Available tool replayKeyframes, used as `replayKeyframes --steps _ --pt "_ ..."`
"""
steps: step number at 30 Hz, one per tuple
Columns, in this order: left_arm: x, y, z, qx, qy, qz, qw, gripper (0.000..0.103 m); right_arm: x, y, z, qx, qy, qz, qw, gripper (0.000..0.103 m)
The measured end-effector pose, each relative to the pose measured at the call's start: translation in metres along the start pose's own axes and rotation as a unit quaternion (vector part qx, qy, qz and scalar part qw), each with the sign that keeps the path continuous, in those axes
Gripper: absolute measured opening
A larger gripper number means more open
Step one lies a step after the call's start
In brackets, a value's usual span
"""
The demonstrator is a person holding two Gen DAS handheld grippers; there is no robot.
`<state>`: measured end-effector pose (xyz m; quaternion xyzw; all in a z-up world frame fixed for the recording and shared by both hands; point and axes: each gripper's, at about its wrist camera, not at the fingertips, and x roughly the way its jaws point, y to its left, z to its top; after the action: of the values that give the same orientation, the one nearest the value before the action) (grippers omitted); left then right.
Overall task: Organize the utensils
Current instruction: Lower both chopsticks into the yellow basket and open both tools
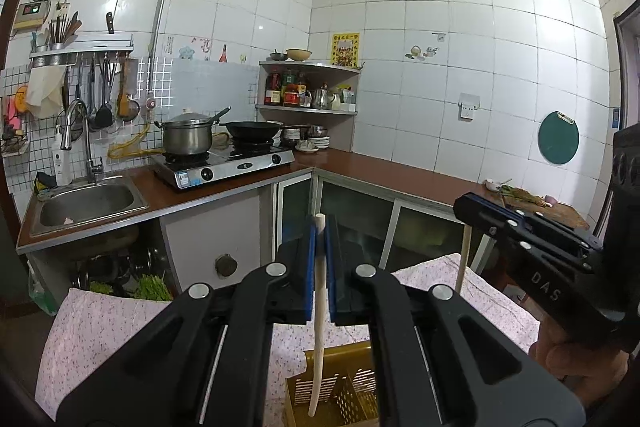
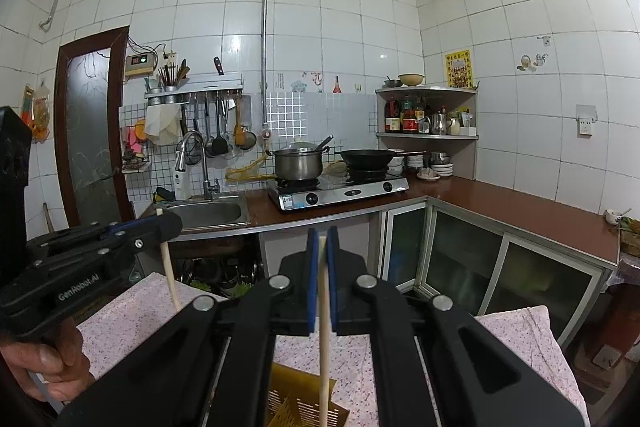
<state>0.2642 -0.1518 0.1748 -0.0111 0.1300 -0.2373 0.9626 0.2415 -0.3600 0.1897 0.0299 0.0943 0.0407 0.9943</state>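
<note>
Pale wood chopstick, qty 2, 1 per tool. My left gripper (image 1: 320, 231) is clamped on chopstick 1 (image 1: 318, 327); my right gripper (image 2: 322, 239) is pinched tight on chopstick 2 (image 2: 325, 339). Both sticks hang near upright, tips down over the yellow slotted basket (image 1: 340, 387) on the floral cloth (image 1: 100, 339).

Progress: both sticks picked up, neither released yet. My guess: still to do is lowering each into a basket compartment & letting go; can't tell which compartment.

Surroundings: sink (image 1: 86, 205), steel pot (image 1: 187, 137) & wok (image 1: 252, 131) on the gas stove (image 1: 224, 167), corner shelf w/ bottles (image 1: 308, 87), all well apart. Obstacles: none seen; the 2 tools sit close, could bump.
</note>
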Motion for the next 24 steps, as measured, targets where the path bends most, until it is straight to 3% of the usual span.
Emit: replayKeyframes --steps 21,24 --pt "0.016 0.014 -0.022 -0.019 0.032 0.012 0.9993 0.003 0.016 -0.01 -0.023 0.019 0.025 -0.002 0.999 0.005" --pt "0.014 0.015 -0.022 -0.019 0.031 0.015 0.9992 0.013 0.014 -0.009 -0.023 0.017 0.025 -0.002 1.0 0.005"
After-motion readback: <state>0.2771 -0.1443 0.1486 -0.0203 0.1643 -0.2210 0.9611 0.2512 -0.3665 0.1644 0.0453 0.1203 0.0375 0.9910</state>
